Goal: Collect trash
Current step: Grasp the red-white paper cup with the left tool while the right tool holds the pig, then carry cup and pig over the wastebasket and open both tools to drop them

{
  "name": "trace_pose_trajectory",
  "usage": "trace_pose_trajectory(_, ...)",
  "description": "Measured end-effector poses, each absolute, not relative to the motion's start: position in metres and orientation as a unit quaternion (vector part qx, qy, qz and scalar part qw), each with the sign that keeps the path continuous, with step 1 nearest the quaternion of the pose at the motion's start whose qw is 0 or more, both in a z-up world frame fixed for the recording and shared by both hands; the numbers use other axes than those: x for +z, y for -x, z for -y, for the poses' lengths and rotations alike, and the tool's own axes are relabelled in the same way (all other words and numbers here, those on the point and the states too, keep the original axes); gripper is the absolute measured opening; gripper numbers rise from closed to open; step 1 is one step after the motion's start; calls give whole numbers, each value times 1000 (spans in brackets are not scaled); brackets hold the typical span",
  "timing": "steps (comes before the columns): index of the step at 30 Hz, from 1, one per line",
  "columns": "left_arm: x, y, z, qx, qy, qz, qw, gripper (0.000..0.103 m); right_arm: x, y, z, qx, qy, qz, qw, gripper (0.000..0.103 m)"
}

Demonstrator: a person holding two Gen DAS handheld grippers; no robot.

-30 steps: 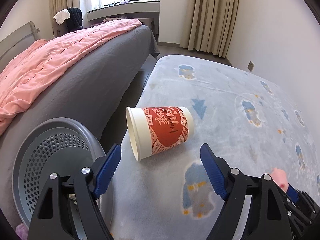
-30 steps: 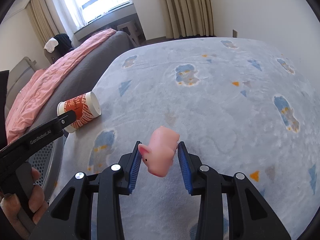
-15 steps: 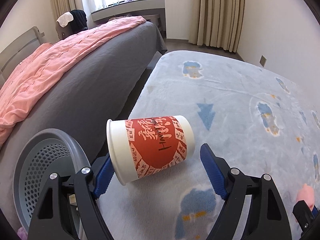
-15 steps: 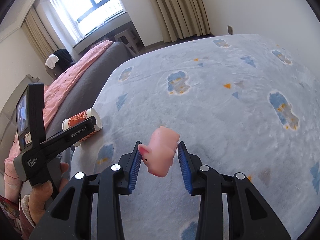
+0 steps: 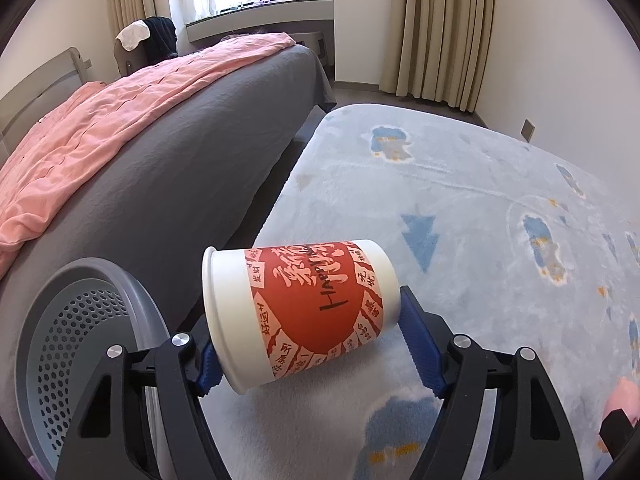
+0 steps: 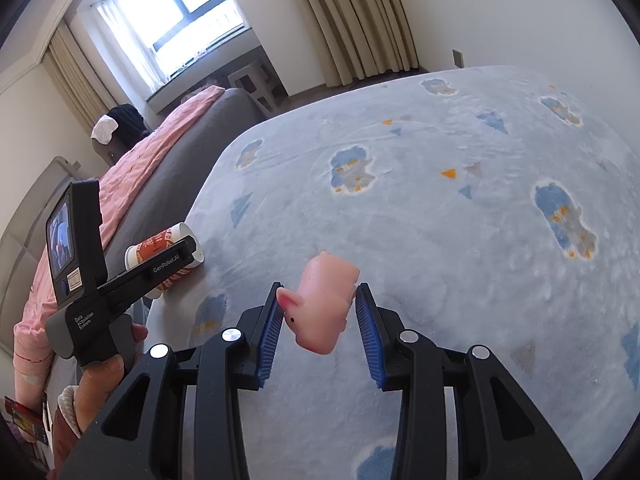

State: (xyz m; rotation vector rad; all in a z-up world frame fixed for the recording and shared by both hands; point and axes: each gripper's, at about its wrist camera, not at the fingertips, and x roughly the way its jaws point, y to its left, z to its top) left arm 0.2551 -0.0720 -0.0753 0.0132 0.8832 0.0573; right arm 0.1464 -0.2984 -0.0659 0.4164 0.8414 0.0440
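Note:
A red-and-white paper cup [image 5: 312, 308] lies on its side on the pale blue rug [image 5: 480, 184], its open mouth toward a grey perforated basket [image 5: 136, 296]. My left gripper [image 5: 308, 320] straddles the cup end to end with its jaws closing. The right pad [image 5: 420, 340] sits at the cup's base, and the rim hides most of the left pad. The cup still rests on the rug. In the right wrist view the cup [image 6: 160, 240] shows at far left behind the left gripper. My right gripper [image 6: 322, 316] is shut on a pink pig toy [image 6: 324, 304], held above the rug.
A bed [image 5: 180, 160] with a grey cover and pink blanket [image 5: 100, 128] runs along the left, close to the basket and the rug's edge. Curtains [image 5: 440, 28] and a window fill the far wall. A person's hand [image 6: 104, 372] holds the left gripper.
My left gripper has come forward and down until the cup lies between its pads, and the pads have drawn slightly closer. The right gripper has kept its hold on the pig toy.

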Motion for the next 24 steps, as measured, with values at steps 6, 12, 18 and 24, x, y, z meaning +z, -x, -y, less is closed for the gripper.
trace_pose_trajectory(6,-73,-244,72,-1,0,-440,898,40,-63,-146,295,24,-198,-404,893,36)
trace_pose_trajectory(12,-79,-233,65,-9,9,-456,890,32,-62,-145,287,29,-190,-404,894,36)
trace_pose_trajectory(18,-83,-230,59,-28,27,-465,884,10,-62,-145,287,31,-190,-403,895,36)
trace_pose_trajectory(24,-81,-225,65,-51,30,-467,882,6,-63,-146,289,29,-193,-404,894,36)
